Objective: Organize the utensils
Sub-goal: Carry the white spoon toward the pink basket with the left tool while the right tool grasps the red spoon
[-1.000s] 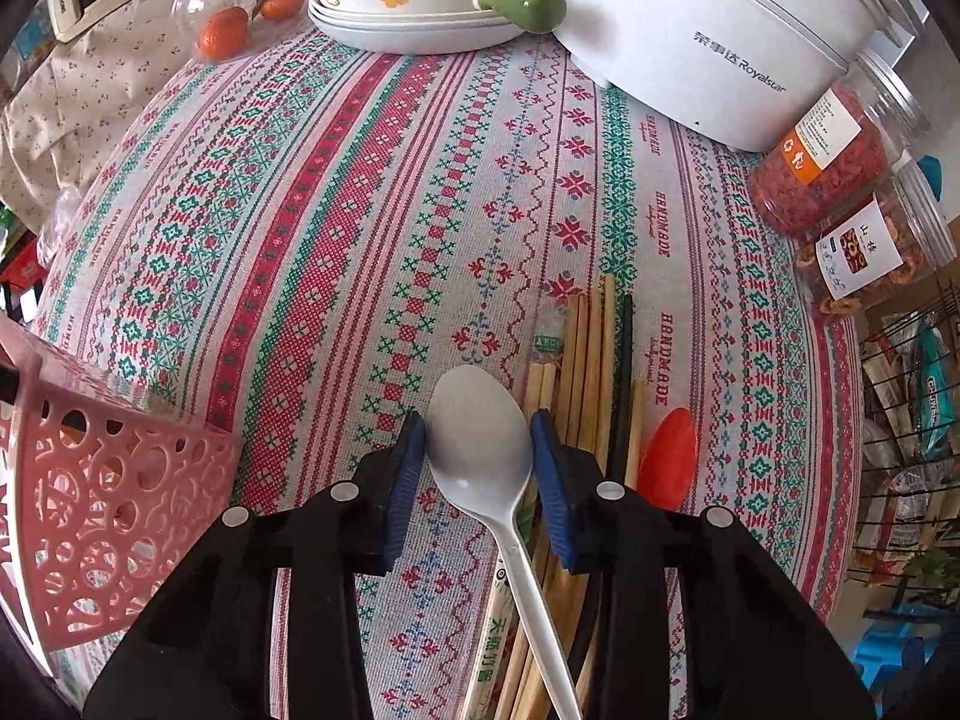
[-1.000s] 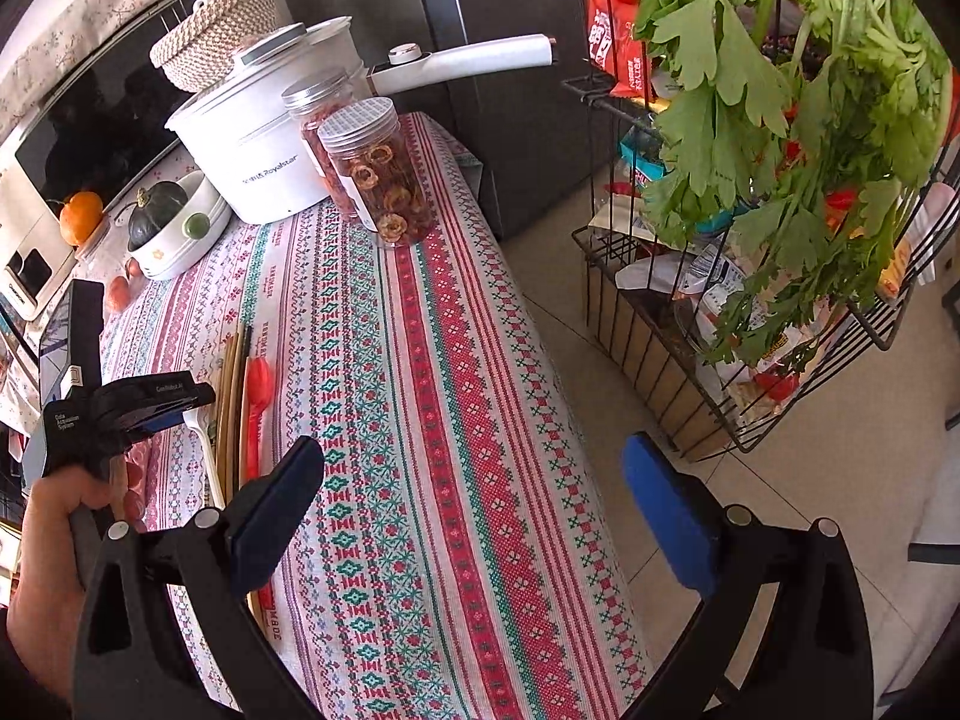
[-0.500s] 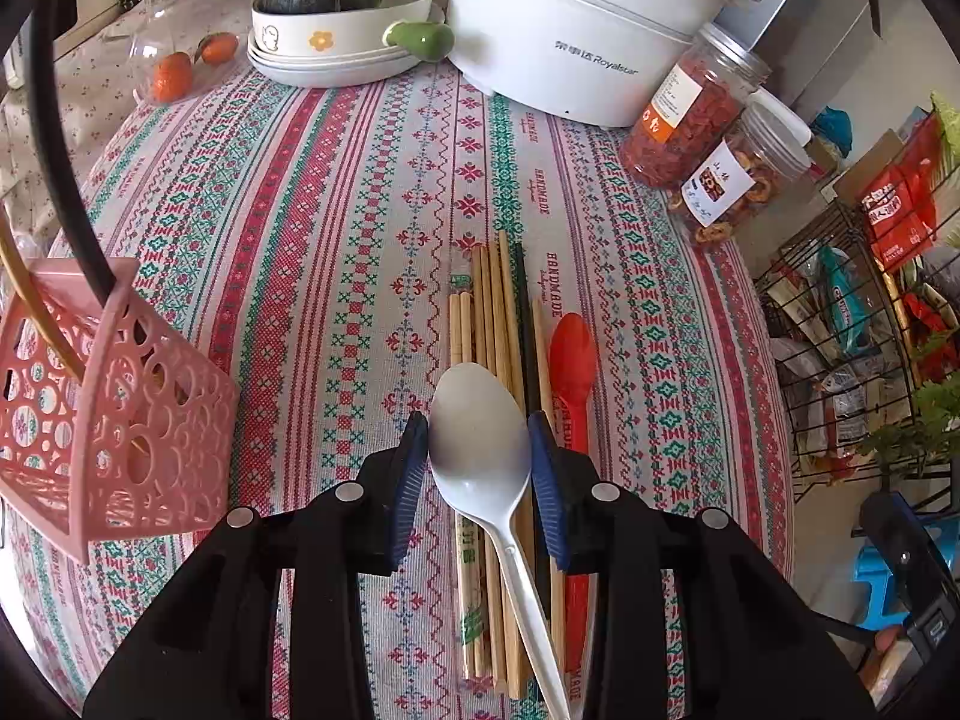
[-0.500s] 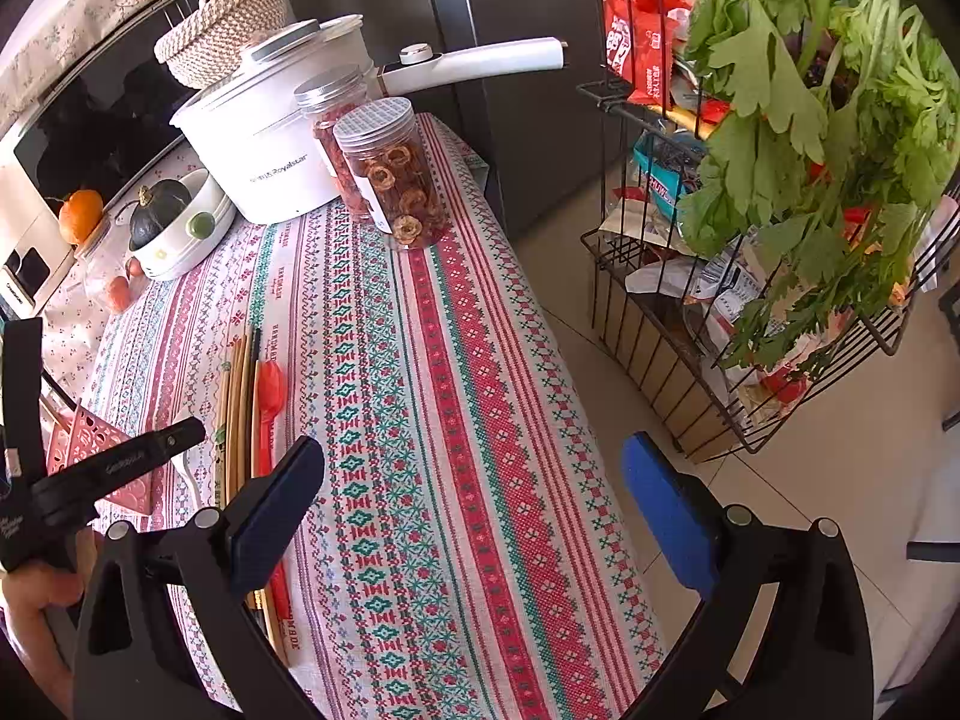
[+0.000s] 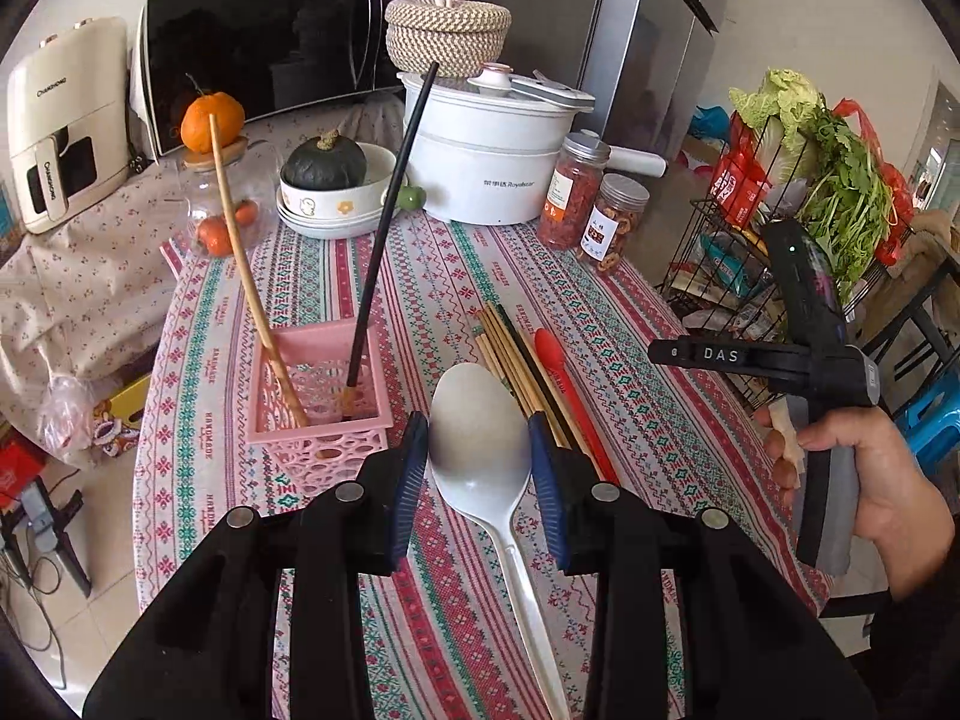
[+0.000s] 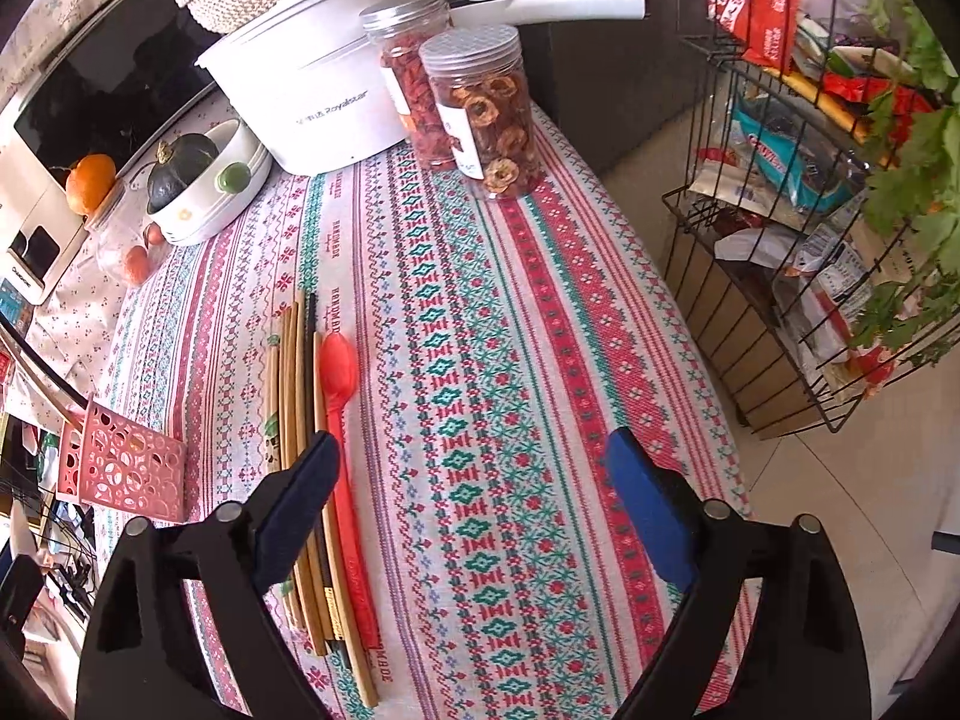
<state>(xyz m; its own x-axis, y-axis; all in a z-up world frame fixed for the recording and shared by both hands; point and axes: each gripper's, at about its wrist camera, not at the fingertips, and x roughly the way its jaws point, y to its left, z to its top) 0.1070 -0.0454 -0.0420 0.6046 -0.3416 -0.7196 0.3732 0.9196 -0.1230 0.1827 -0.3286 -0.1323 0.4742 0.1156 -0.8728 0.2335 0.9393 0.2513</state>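
White spoon pinched in your left gripper.
Only your right wrist view shows the right gripper spread, just narrowing, empty above the chopsticks.

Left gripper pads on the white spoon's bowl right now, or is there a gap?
Touching. The left wrist view shows both blue pads pressed against the white spoon, lifted clear of the tablecloth.

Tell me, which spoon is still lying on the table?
The red spoon, lying beside the chopsticks on the tablecloth. The white spoon is different: it is up off the table, pinched by its bowl in the left gripper.
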